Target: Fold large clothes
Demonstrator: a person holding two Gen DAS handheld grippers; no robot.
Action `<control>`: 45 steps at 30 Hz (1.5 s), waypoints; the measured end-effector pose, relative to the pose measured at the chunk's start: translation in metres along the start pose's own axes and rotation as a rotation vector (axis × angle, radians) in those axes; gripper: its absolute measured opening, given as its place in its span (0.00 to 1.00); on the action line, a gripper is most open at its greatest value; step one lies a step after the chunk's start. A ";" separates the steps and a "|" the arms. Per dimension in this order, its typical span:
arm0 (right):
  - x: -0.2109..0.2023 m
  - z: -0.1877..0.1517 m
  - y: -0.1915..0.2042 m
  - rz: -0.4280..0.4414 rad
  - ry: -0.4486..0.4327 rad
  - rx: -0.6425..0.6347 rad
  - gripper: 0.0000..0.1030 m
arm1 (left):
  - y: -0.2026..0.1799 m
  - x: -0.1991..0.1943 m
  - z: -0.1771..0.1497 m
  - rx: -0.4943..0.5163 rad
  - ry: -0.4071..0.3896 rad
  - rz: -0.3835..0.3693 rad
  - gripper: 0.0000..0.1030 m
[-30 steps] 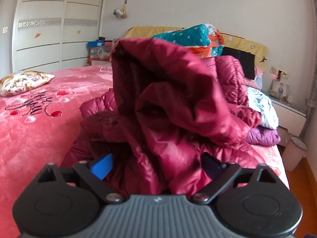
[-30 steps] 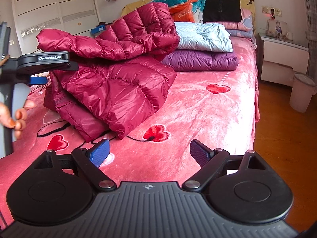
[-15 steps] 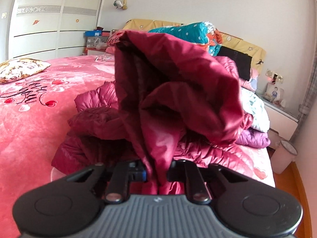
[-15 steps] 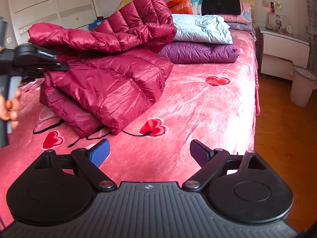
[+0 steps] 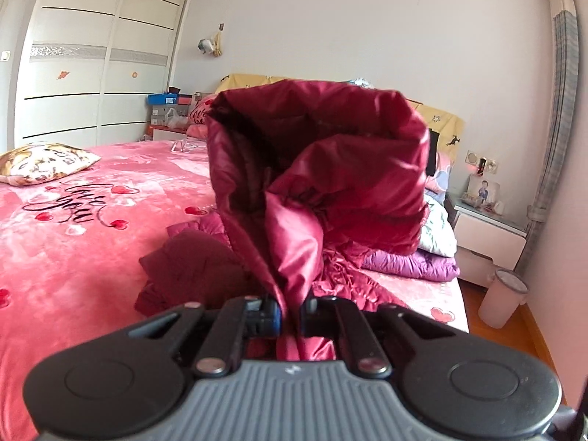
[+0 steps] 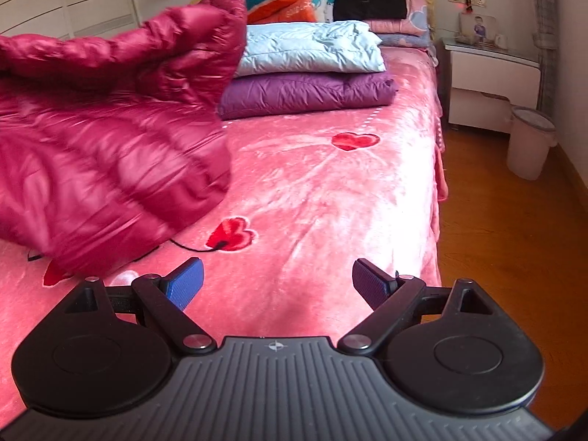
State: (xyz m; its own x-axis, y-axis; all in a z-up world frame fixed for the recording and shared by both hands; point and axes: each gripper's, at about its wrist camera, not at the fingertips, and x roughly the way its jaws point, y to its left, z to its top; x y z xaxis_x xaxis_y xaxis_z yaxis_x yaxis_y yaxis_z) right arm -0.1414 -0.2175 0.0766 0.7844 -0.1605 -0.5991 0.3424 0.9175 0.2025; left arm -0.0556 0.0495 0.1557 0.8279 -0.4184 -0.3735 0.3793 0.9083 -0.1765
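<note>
A dark red puffer jacket (image 5: 316, 180) lies on the pink bed (image 5: 73, 242). My left gripper (image 5: 290, 312) is shut on a fold of it and holds that part raised, so it hangs in front of the camera. In the right wrist view the jacket (image 6: 110, 128) is blurred and lifted at the left. My right gripper (image 6: 277, 281) is open and empty above the pink bedspread (image 6: 323, 198), to the right of the jacket.
A folded purple jacket (image 6: 305, 92) with a light blue one (image 6: 308, 47) on top lies near the headboard. A white nightstand (image 6: 492, 84) and pale bin (image 6: 529, 143) stand right of the bed. A patterned pillow (image 5: 44, 161) lies far left. Wardrobe doors (image 5: 92, 55) stand behind.
My left gripper closed on the jacket fold and lifted it higher. The jacket swung up and toward the left in the right wrist view. My right gripper stayed open.
</note>
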 end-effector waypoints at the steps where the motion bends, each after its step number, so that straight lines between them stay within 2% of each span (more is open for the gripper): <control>1: -0.001 -0.001 -0.002 -0.004 -0.001 0.002 1.00 | 0.001 -0.007 -0.001 -0.004 0.000 -0.004 0.06; 6: -0.008 -0.005 -0.005 -0.019 -0.011 0.006 1.00 | -0.001 -0.044 -0.015 0.012 0.009 -0.033 0.06; 10: -0.019 -0.005 -0.010 0.002 -0.017 0.041 1.00 | -0.012 -0.066 -0.033 0.058 0.037 -0.083 0.06; 17: -0.055 0.001 -0.035 0.028 -0.048 0.173 1.00 | -0.035 -0.067 -0.056 0.129 0.113 -0.209 0.07; 21: -0.086 0.011 -0.058 0.074 -0.091 0.276 1.00 | -0.053 -0.059 -0.064 0.169 0.157 -0.307 0.09; 24: -0.112 0.021 -0.065 0.083 -0.146 0.302 1.00 | -0.065 -0.050 -0.068 0.210 0.191 -0.391 0.17; 26: -0.129 0.030 -0.064 0.076 -0.185 0.299 1.00 | -0.065 -0.046 -0.067 0.190 0.218 -0.446 0.27; 27: -0.137 0.035 -0.064 0.076 -0.202 0.295 1.00 | -0.064 -0.045 -0.067 0.178 0.226 -0.460 0.28; 30: -0.163 0.050 -0.054 0.073 -0.252 0.237 1.00 | -0.053 -0.048 -0.063 0.162 0.218 -0.460 0.41; 32: -0.178 0.059 -0.043 0.075 -0.279 0.173 1.00 | -0.042 -0.054 -0.060 0.130 0.198 -0.440 0.52; 38: -0.200 0.068 0.004 0.125 -0.296 -0.022 1.00 | -0.011 -0.068 -0.045 0.098 0.129 -0.313 0.73; 45: -0.180 0.054 0.062 0.204 -0.217 -0.241 1.00 | 0.032 -0.058 -0.041 0.079 0.113 -0.121 0.77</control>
State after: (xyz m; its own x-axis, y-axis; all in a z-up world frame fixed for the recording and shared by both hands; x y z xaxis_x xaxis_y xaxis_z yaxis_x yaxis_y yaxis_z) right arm -0.2334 -0.1514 0.2388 0.9242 -0.0151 -0.3816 0.0564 0.9937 0.0973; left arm -0.1082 0.1020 0.1346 0.7244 -0.5181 -0.4547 0.5079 0.8472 -0.1562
